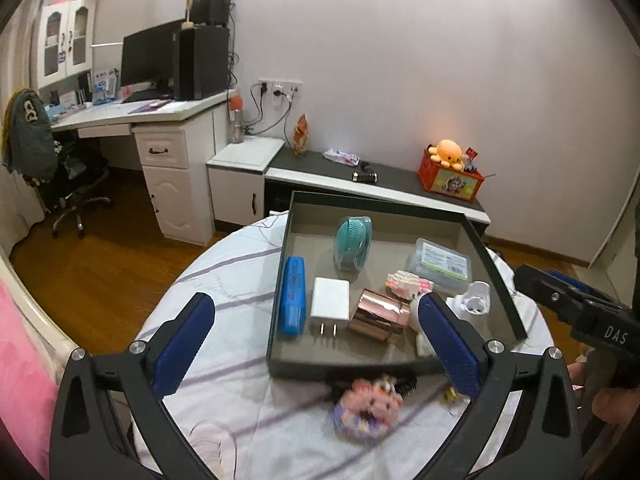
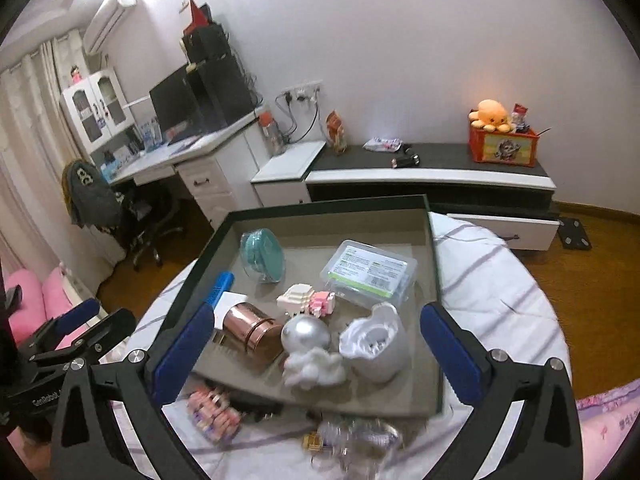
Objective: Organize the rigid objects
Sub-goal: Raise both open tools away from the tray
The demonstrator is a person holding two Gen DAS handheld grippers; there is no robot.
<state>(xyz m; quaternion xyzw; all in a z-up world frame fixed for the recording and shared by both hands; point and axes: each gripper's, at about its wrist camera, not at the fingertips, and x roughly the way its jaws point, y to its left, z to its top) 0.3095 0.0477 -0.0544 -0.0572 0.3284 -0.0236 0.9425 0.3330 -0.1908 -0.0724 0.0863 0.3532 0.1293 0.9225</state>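
A dark-rimmed tray sits on a round table with a striped cloth. It holds a teal round case, a blue stapler-like bar, a white charger, a copper cylinder, a block toy, a clear plastic box, a silver ball figure and a white cup-like holder. A pink-purple toy and a clear item lie in front of the tray. My left gripper and right gripper are open and empty above the tray's near edge.
A white desk with a monitor and an office chair stand at the left. A low cabinet along the wall carries an orange box with a plush octopus. Pink bedding is at the left edge.
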